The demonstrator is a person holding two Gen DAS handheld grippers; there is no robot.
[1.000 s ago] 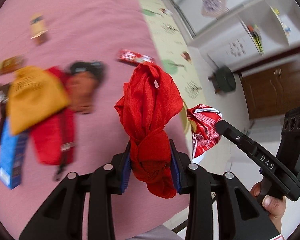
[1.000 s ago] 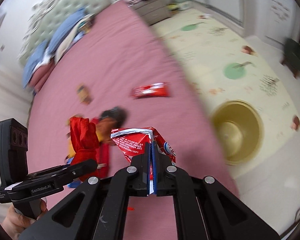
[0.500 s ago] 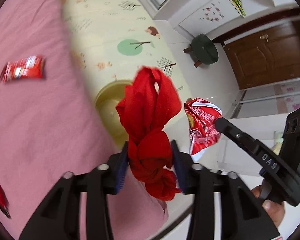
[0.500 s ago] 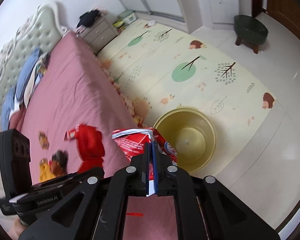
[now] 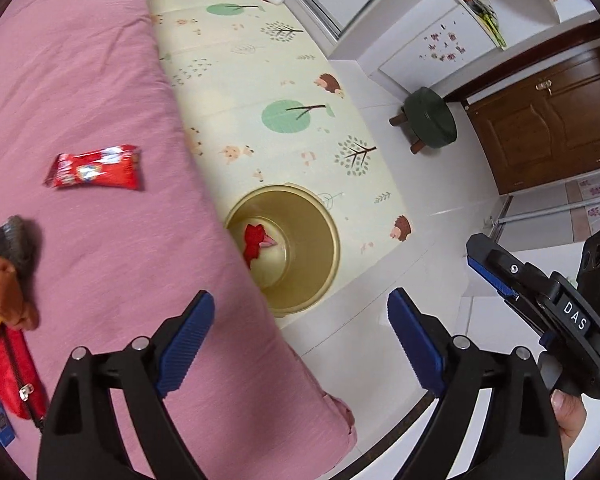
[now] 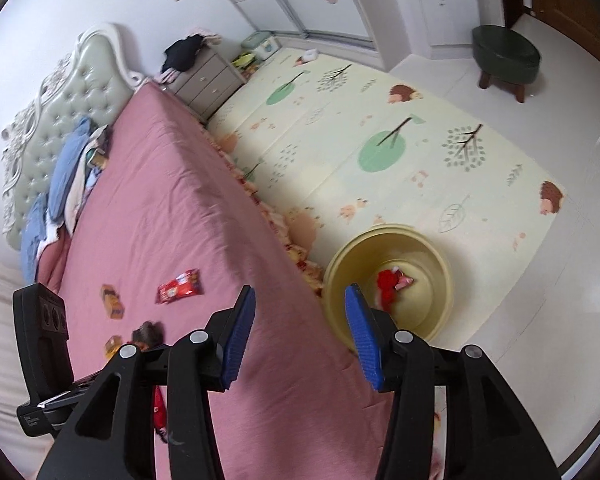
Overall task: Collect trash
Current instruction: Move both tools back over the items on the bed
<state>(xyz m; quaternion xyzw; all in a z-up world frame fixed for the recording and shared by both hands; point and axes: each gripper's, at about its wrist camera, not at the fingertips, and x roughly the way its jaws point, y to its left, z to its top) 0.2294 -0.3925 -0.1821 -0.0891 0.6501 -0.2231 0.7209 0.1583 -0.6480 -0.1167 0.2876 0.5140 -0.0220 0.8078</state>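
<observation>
A yellow bin (image 5: pixel 332 240) stands on the floor by the bed's edge; it also shows in the right wrist view (image 6: pixel 440 248). A red bag (image 5: pixel 254 240) and a red wrapper lie inside it (image 6: pixel 388 282). My left gripper (image 5: pixel 300 336) is open and empty above the bed corner, near the bin. My right gripper (image 6: pixel 300 324) is open and empty; it also shows at the right of the left wrist view (image 5: pixel 496 272). A red snack wrapper (image 5: pixel 96 168) lies on the pink bed (image 5: pixel 80 80), also seen from the right wrist (image 6: pixel 180 286).
Small brown packets (image 6: pixel 112 306), a dark-and-brown soft item (image 5: pixel 8 264) and a red pouch (image 5: pixel 12 376) lie on the bed. Pillows (image 6: pixel 64 172) are at the headboard. A green stool (image 5: pixel 430 120), play mat (image 5: pixel 260 80) and nightstand (image 6: pixel 204 80) are on the floor side.
Both grippers have opened. The red bag left my left gripper and the red wrapper left my right one; both now lie in the yellow bin.
</observation>
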